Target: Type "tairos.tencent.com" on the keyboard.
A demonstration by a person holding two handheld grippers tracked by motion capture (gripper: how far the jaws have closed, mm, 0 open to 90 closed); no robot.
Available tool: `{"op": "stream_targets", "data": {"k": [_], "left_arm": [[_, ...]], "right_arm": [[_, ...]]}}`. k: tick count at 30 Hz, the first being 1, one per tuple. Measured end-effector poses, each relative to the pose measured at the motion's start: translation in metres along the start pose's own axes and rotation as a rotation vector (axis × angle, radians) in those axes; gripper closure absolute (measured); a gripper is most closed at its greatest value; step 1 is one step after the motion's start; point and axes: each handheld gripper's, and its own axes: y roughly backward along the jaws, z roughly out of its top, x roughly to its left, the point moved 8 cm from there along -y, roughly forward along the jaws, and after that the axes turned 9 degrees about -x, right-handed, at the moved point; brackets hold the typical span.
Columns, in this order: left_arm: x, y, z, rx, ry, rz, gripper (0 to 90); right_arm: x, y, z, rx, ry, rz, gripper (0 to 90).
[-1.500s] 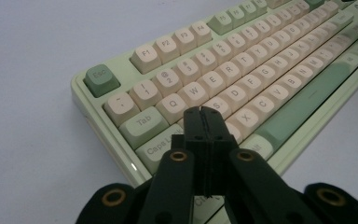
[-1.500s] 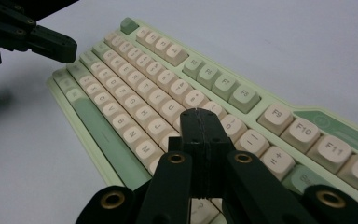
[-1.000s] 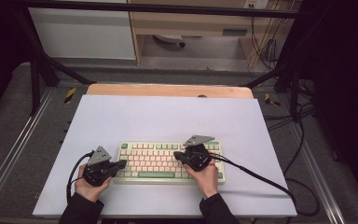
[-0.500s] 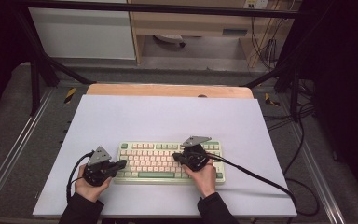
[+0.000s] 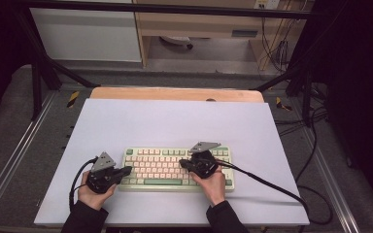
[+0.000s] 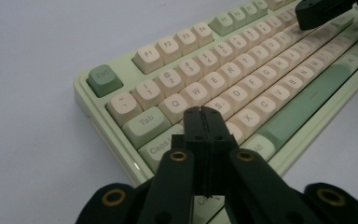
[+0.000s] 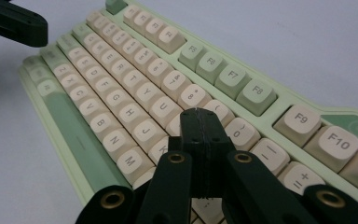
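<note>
A pale green keyboard [image 5: 160, 167] with cream keys lies near the front of the white table [image 5: 175, 121]. My left gripper [image 5: 127, 170] is shut, tips over the keyboard's left end; in the left gripper view its closed tips [image 6: 204, 116] hover above the keys near Caps and A on the keyboard [image 6: 261, 79]. My right gripper [image 5: 183, 163] is also shut, over the keyboard's right half; in the right gripper view its tips [image 7: 199, 119] sit above the keys around K and O of the keyboard [image 7: 135, 88]. Nothing is held by either. The other gripper's tip shows far off as the right gripper [image 6: 326, 11] and the left gripper [image 7: 14, 25].
A wooden board edge [image 5: 175, 93] runs along the table's far side. A black cable [image 5: 267, 182] trails right from the right gripper across the table. Metal rails [image 5: 9, 160] flank the table, with more cables on the floor at right.
</note>
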Motion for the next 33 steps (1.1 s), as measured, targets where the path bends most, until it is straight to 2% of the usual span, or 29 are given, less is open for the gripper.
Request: {"op": "stream_targets", "data": {"k": [12, 22, 33], "left_arm": [[0.0, 0.002, 0.001, -0.009, 0.003, -0.001, 90.0], [0.0, 0.001, 0.002, -0.011, 0.007, -0.001, 90.0], [0.0, 0.002, 0.004, -0.021, 0.012, 0.002, 90.0]], "right_arm": [[-0.002, 0.028, 0.013, -0.029, 0.024, 0.018, 90.0], [-0.01, 0.05, 0.005, -0.036, 0.018, 0.022, 90.0], [-0.016, 0.066, -0.005, -0.04, 0.019, 0.017, 90.0]]}}
